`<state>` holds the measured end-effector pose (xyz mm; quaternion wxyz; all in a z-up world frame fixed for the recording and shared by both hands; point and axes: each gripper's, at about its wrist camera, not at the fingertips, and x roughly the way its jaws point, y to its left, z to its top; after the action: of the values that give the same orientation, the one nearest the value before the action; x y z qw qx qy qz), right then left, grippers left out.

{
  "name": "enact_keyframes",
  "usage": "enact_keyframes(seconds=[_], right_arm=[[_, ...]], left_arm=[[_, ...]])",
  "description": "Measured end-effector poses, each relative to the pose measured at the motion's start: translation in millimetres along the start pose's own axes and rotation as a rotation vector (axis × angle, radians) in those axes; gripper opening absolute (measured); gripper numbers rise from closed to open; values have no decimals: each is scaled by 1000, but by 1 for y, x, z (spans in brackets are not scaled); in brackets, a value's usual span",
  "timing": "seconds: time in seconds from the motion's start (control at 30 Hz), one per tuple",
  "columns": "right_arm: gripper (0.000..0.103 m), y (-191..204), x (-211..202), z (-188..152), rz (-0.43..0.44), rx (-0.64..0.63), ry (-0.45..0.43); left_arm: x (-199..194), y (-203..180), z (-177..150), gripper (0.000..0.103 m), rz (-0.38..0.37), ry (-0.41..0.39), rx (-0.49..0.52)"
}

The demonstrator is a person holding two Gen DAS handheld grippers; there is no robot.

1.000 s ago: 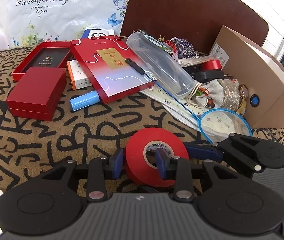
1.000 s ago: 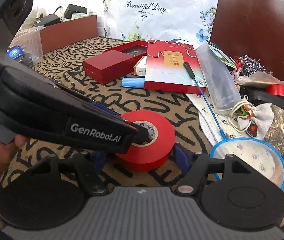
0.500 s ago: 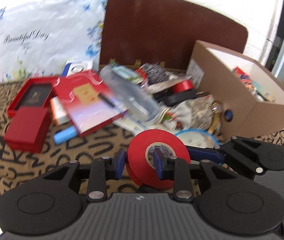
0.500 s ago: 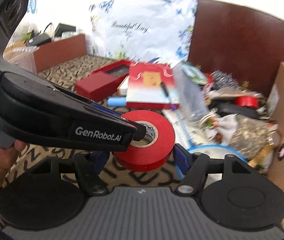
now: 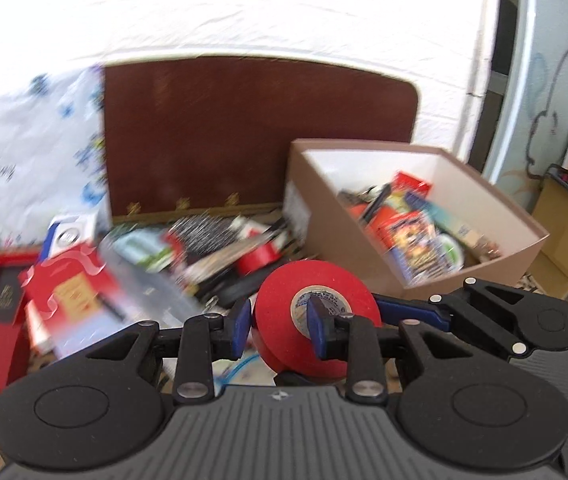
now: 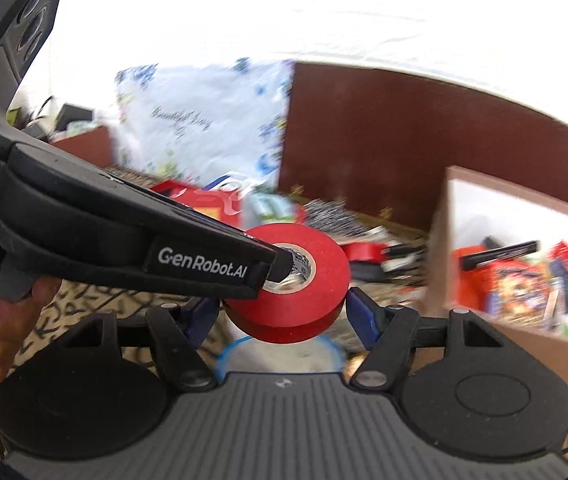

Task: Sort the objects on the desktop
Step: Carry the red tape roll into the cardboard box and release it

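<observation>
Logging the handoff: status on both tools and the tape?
Left tool shut on round red tape roll, one finger through its core. Right tool clamps its outer rim. Roll airborne, open brown cardboard box beyond; path unobstructed.

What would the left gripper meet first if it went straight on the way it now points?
Probably the clutter pile before the brown board, not the cardboard box to its right. The left gripper is carrying the red tape roll, which would touch first. Blur leaves depth unclear.
</observation>
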<state>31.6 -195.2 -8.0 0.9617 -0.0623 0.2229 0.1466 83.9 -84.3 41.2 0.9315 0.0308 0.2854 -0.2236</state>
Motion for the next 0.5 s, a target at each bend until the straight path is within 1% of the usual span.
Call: enact_keyframes(seconds=[0.2,0.37,0.5], right_arm=[[68,-41,-10,8,-80,17,-30],[68,-77,-10,16,-133,32,-29],[68,-106,0,25,-158,44,-12]], left_arm=[[21,-31,27,32,-61,-23,38],[48,-47,51,32,-114,-19,29],[73,-54,67,32,-146,-16,20]])
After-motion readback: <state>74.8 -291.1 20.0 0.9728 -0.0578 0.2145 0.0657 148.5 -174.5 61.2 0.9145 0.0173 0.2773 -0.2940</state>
